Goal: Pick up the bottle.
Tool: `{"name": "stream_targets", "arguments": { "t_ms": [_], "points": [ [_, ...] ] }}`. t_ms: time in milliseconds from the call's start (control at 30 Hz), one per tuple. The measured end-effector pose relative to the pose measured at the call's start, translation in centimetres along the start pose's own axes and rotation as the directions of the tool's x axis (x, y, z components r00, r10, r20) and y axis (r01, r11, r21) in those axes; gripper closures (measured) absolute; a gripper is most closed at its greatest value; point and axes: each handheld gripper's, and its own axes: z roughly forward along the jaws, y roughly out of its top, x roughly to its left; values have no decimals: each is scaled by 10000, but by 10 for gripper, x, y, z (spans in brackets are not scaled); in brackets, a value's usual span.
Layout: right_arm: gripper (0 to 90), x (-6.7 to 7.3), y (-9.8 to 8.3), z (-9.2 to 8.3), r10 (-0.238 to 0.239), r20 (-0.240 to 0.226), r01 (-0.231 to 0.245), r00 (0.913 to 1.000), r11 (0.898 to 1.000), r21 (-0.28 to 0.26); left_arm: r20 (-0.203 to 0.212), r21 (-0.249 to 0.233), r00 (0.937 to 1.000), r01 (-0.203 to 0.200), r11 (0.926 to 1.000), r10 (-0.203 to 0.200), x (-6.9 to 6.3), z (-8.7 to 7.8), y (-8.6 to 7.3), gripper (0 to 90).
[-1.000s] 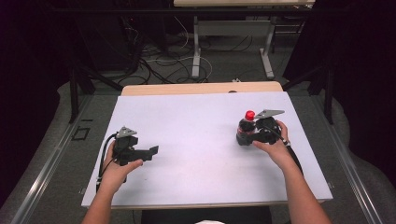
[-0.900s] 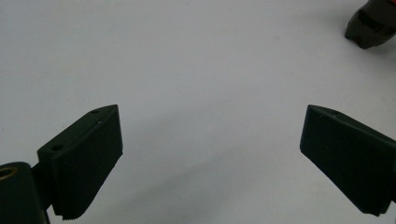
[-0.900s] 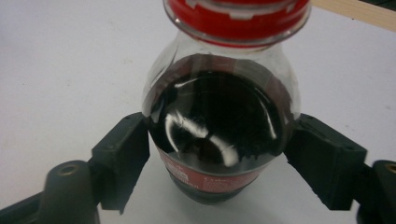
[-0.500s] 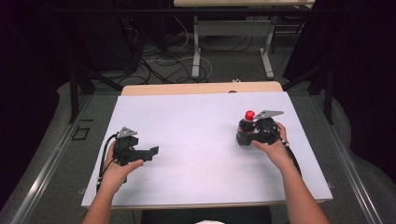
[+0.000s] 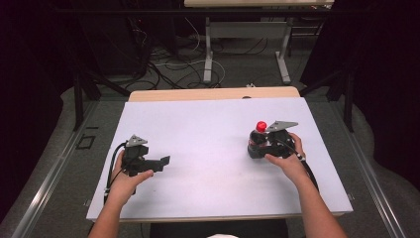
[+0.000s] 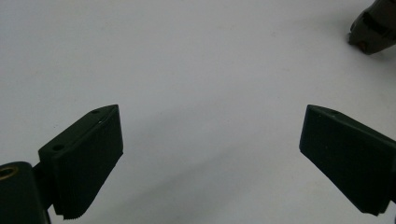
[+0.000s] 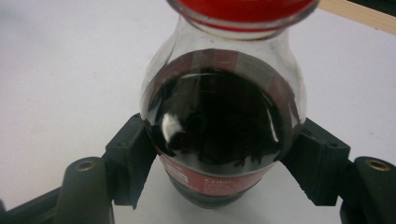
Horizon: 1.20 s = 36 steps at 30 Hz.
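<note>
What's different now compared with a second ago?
The right hand-held gripper has just closed its jaws onto the dark soda bottle; its pads now press on the bottle's sides. The bottle stands in the same spot on the white table. The left hand-held gripper stayed put, jaws open with nothing between them.

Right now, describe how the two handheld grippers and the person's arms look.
Both the left gripper and the right gripper are black, each with a grey three-cornered plate on top and a black cable trailing back. The jaws are chunky black wedges with screw holes and brass-coloured fittings at the base. The forearms are bare, with no sleeves visible.
</note>
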Motion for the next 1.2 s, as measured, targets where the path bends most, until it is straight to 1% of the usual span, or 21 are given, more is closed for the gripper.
{"name": "stream_targets", "arguments": {
  "t_ms": [67, 167, 233, 333, 400, 467, 500, 533, 600, 633, 733, 767, 833, 900, 933, 967, 1000, 1033, 1067, 1167, 1200],
  "points": [
    [297, 5, 2, -3, 48, -182, -47, 9998, 10000, 71, 26, 3, 9998, -179, 9998, 178, 0, -1, 0, 67],
    [297, 14, 5, -9, -150, -229, 149, 9996, 9999, -28, 182, -71, 9998, -90, 9999, 91, -3, -1, 1, 71],
    [298, 18, 6, -11, -126, -323, 125, 9994, 9999, -32, 304, -107, 9992, -272, 9996, 276, -4, -1, 2, 72],
    [300, 31, 9, -15, -229, -714, 222, 9972, 9997, -104, 456, -159, 9985, -312, 9994, 319, -9, -1, 3, 74],
    [301, 33, 9, -16, -368, -715, 362, 9968, 9993, -92, 561, -27, 9974, -451, 9990, 452, -10, -3, 4, 73],
    [301, 44, 10, -18, -525, -1083, 529, 9927, 9986, 8, 577, -174, 9966, -571, 9982, 581, -15, -5, 6, 74],
    [301, 44, 10, -18, -525, -1083, 529, 9927, 9986, 8, 577, -174, 9966, -571, 9982, 581, -15, -5, 6, 75],
    [301, 50, 11, -19, -614, -1409, 630, 9881, 9980, 70, 602, -320, 9962, -610, 9976, 629, -17, -6, 6, 77],
    [301, 54, 12, -20, -664, -1451, 670, 9872, 9978, -14, 763, -391, 9944, -698, 9968, 726, -20, -9, 8, 93],
    [301, 61, 13, -21, -782, -1698, 788, 9824, 9969, -29, 960, -593, 9927, -672, 9960, 727, -26, -10, 10, 100],
    [301, 71, 16, -22, -1057, -2044, 1052, 9732, 9944, -133, 1142, -711, 9902, -729, 9948, 807, -31, -12, 12, 107],
    [301, 71, 16, -22, -1057, -2044, 1052, 9732, 9944, -133, 1208, -815, 9874, -924, 9924, 1019, -33, -13, 14, 107],
    [301, 82, 18, -22, -1433, -2216, 1429, 9646, 9896, -177, 1474, -914, 9812, -1116, 9895, 1243, -41, -16, 18, 149],
    [301, 89, 19, -21, -1575, -2304, 1581, 9603, 9873, -160, 1630, -938, 9787, -1102, 9895, 1245, -44, -17, 20, 161],
    [301, 91, 19, -20, -1640, -2360, 1645, 9578, 9862, -175, 1741, -1038, 9760, -1140, 9880, 1309, -47, -17, 22, 161],
    [301, 94, 19, -20, -1641, -2477, 1679, 9548, 9858, -56, 1983, -1014, 9697, -1242, 9871, 1424, -55, -19, 27, 161],
    [301, 96, 20, -19, -1693, -2536, 1739, 9524, 9848, -45, 1983, -1014, 9697, -1242, 9871, 1424, -55, -19, 27, 161],
    [301, 97, 20, -17, -1861, -2628, 1907, 9467, 9816, -78, 2140, -1003, 9630, -1450, 9843, 1637, -63, -20, 32, 161],
    [301, 100, 20, -17, -1827, -2663, 1890, 9464, 9820, -22, 2140, -1003, 9630, -1450, 9843, 1637, -63, -20, 32, 162],
    [301, 105, 20, -15, -1879, -2807, 1983, 9412, 9801, 86, 2547, -1103, 9460, -1774, 9779, 2004, -75, -21, 42, 170],
    [301, 106, 20, -14, -1896, -2825, 2015, 9404, 9794, 135, 2598, -1125, 9390, -2022, 9729, 2252, -78, -22, 45, 174]
  ]
}}
